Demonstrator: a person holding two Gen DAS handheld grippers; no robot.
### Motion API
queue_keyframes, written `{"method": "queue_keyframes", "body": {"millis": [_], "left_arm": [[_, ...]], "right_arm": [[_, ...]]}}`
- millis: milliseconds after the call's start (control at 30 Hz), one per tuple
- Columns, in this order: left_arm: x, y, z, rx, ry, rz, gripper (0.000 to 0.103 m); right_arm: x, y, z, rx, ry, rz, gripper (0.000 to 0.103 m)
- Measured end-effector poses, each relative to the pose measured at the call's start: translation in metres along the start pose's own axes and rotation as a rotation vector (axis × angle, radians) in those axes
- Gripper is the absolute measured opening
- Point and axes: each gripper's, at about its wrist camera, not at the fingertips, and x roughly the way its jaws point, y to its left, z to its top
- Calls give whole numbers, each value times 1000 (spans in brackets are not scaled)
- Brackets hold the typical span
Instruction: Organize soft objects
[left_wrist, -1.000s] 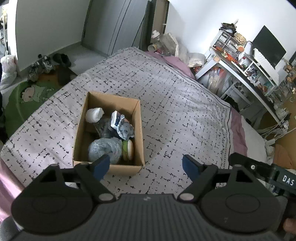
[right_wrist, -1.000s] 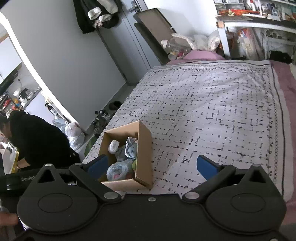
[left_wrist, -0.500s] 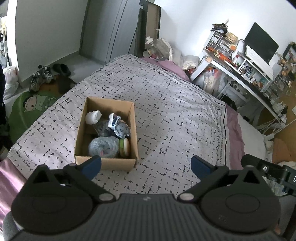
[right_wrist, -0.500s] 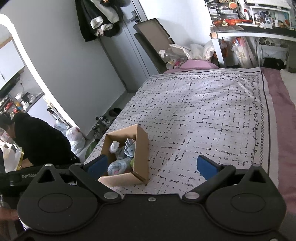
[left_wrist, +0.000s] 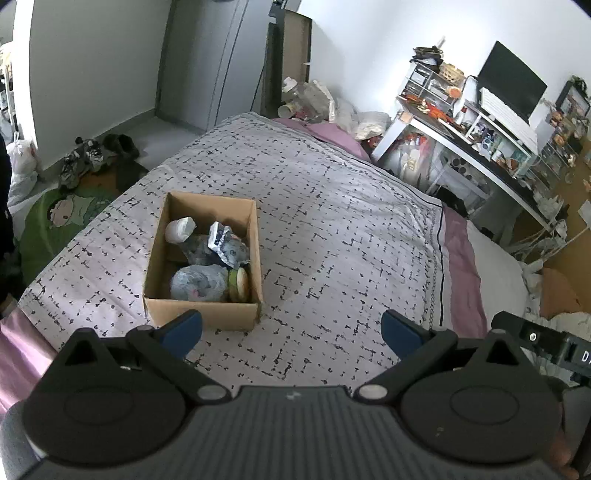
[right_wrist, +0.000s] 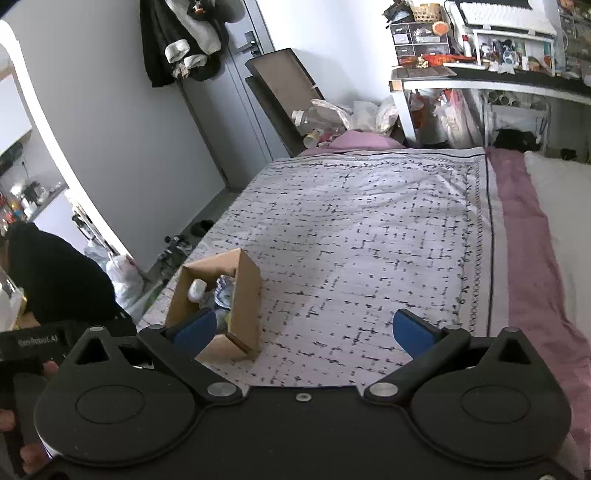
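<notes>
While both tools hang above the bed, the cardboard box (left_wrist: 202, 258) sits over on the left of the patterned bedspread (left_wrist: 332, 229), packed with soft things: a white piece (left_wrist: 179, 229) at the far end, a grey plush (left_wrist: 199, 283) at the near end, a green-and-cream round one (left_wrist: 238, 284) beside it. Left gripper (left_wrist: 291, 330) spread wide, nothing held, just short of the box. Right gripper (right_wrist: 303, 330) likewise spread and holding nothing, the desk (left_wrist: 476, 147) off to the right
</notes>
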Motion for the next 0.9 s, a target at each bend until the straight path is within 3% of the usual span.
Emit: {"method": "queue_keyframes", "body": {"millis": [900], "left_arm": [[-14,-28,-30,152,-9,57,102]], "right_arm": [[-8,1,-23,-73,15,-52,103]]}}
